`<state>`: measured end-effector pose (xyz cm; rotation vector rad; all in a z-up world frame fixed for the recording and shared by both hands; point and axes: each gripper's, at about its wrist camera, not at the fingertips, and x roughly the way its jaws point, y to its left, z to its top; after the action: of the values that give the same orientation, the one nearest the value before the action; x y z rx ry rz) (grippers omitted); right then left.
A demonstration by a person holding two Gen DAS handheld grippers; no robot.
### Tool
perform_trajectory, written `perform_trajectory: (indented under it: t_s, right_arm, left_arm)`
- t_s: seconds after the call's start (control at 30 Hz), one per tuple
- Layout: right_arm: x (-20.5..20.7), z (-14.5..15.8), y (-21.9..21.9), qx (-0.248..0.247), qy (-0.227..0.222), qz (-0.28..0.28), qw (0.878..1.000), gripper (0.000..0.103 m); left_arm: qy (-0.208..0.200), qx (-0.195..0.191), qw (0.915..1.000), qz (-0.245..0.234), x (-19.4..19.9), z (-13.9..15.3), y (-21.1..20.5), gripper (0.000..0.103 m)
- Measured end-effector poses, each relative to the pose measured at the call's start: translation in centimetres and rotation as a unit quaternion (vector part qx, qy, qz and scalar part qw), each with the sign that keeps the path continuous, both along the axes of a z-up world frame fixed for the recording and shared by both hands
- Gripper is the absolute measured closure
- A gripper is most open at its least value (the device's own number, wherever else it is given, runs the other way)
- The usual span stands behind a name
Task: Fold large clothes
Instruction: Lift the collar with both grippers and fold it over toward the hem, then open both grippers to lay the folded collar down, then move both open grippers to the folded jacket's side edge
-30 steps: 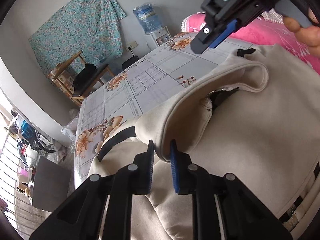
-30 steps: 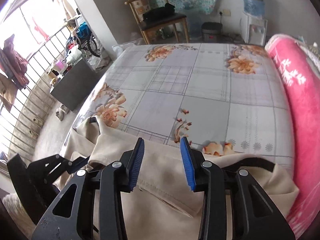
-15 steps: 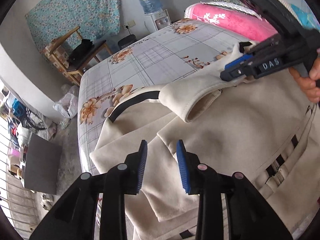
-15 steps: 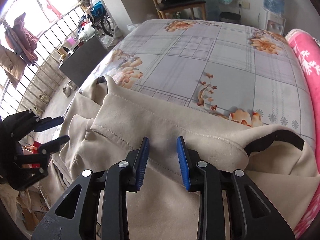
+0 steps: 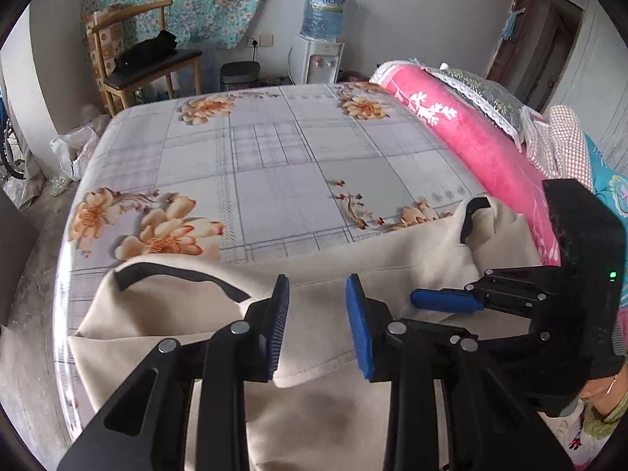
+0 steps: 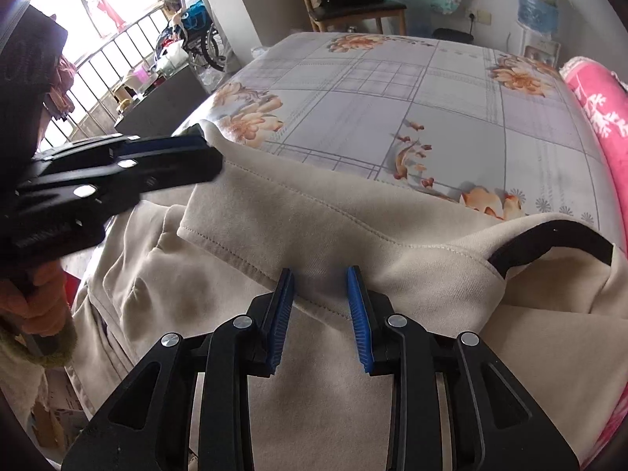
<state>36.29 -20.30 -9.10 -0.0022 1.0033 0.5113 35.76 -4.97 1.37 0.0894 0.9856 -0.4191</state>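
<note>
Since a second ago the left gripper (image 5: pixel 317 322) has let go of the fold of cream cloth it was pinching, its jaws having just been opening, and has swung round to face straight down the bed; the right gripper (image 6: pixel 320 314) has dropped onto the garment, its jaws having just been closing a little.

Left wrist view: the left gripper's blue pads stand apart above the cream jacket (image 5: pixel 322 404), with a folded edge of cloth lying below the gap and neither pad pressing on it. The jacket lies across the near edge of the bed, on the flowered sheet (image 5: pixel 274 180), with a black-trimmed sleeve opening near the bed's near left corner. The right gripper (image 5: pixel 447 301) comes in from the right, its blue pad low over the cloth; whether it grips cannot be told from here. A rolled pink blanket (image 5: pixel 482 157) runs along the bed's right edge.

Right wrist view: the right gripper's jaws are parted, astride a stitched hem of the jacket (image 6: pixel 314 235), the pads not seen pressing it. The left gripper (image 6: pixel 157 165) reaches in from the left over the jacket's far left corner. A black-edged opening lies by the bed's right edge.
</note>
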Motion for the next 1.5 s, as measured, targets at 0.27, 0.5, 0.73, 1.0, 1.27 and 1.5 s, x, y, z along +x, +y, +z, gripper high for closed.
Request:
perform_trajectory:
  t_s: [0.27, 0.5, 0.73, 1.0, 1.27, 1.5]
  right_arm:
    - [-1.3, 3.2, -1.6, -0.016, -0.055, 0.008, 0.998, 0.055]
    - [-1.6, -0.8, -1.0, -0.113, -0.062, 0.017, 0.992, 0.055]
    - [-2.2, -0.9, -1.1, -0.140, -0.056, 0.019, 0.988, 0.055]
    - [-4.1, 1.8, -2.9, -0.101, -0.034, -0.010, 0.994, 0.051]
    - [-11.0, 4.9, -6.6, -0.016, -0.026, -0.060, 0.998, 0.041]
    - [-18.4, 3.8, -6.0, 0.029, -0.029, -0.072, 0.997, 0.026]
  left_arm:
    - [0.014, 0.042, 0.9989, -0.012, -1.1, -3.9, 0.3, 0.074]
    - [0.002, 0.044, 0.9989, -0.014, -1.7, -4.5, 0.6, 0.074]
    - [0.003, 0.033, 0.9994, -0.011, -1.8, -4.5, 1.0, 0.074]
    - [0.009, 0.021, 0.9997, -0.001, -2.7, -3.7, 1.6, 0.069]
    - [0.016, 0.008, 0.9997, 0.013, -7.2, -0.2, 4.1, 0.049]
    - [-0.006, -0.006, 0.9991, 0.041, -15.2, 1.3, 7.8, 0.030]
